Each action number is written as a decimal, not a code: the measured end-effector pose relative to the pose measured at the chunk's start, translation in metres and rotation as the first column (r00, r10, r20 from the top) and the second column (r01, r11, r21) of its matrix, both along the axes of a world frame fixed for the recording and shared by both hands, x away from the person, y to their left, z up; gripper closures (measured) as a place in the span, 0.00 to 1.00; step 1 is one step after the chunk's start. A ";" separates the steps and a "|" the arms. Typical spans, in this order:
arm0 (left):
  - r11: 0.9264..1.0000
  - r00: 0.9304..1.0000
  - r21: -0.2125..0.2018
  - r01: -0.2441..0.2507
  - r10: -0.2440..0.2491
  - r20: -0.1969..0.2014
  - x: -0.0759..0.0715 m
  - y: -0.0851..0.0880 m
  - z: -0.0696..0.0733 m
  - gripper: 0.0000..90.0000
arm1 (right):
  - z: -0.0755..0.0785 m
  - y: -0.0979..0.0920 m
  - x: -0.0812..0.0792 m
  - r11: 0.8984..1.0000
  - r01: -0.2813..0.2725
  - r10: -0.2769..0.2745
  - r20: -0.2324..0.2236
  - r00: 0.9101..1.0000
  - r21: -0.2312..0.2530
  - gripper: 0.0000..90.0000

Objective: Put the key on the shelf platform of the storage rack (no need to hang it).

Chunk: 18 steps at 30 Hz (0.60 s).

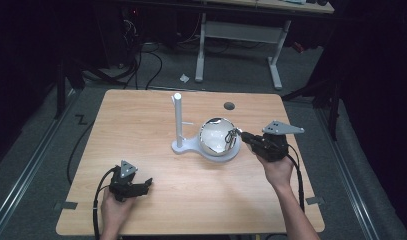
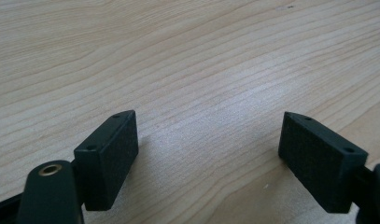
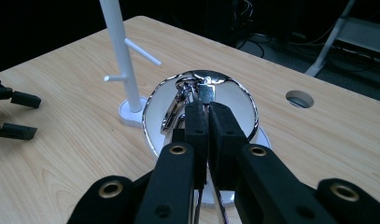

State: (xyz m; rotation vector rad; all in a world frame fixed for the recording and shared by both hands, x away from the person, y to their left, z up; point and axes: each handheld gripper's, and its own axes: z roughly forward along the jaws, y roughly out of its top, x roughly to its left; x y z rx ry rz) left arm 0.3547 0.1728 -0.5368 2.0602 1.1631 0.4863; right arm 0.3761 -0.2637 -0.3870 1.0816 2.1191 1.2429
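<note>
A bunch of keys with a metal clip [image 1: 232,135] hangs over the shiny metal bowl [image 1: 211,151], and my right gripper [image 1: 242,135] is shut on it from the right. In the right gripper view the jaws [image 3: 207,106] are pressed together on a silver key [image 3: 206,92], and the clip [image 3: 172,113] dangles inside the bowl [image 3: 241,105]. A white peg stand [image 1: 178,120] rises just left of the bowl, with two short pegs [image 3: 142,51]. My left gripper [image 1: 149,183] lies near the table's front left, open, with bare wood between its pads [image 2: 208,140].
The bowl sits on the stand's round white base [image 1: 187,146]. A round cable hole [image 1: 229,105] lies in the table behind the bowl. Beyond the far edge stand a desk frame [image 1: 241,35] and floor cables. My left gripper [image 3: 17,116] appears far left in the right gripper view.
</note>
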 end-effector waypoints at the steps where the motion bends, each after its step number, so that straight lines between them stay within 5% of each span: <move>1: 1.000 1.000 -0.001 0.000 0.000 0.000 0.000 0.000 0.000 0.23 | 0.000 0.001 0.002 1.000 0.001 -0.001 -0.002 1.000 0.000 0.97; 18: 1.000 1.000 -0.001 0.000 0.000 0.000 0.000 0.000 0.000 0.23 | -0.005 0.010 0.025 0.999 0.026 -0.026 -0.029 0.999 -0.019 0.97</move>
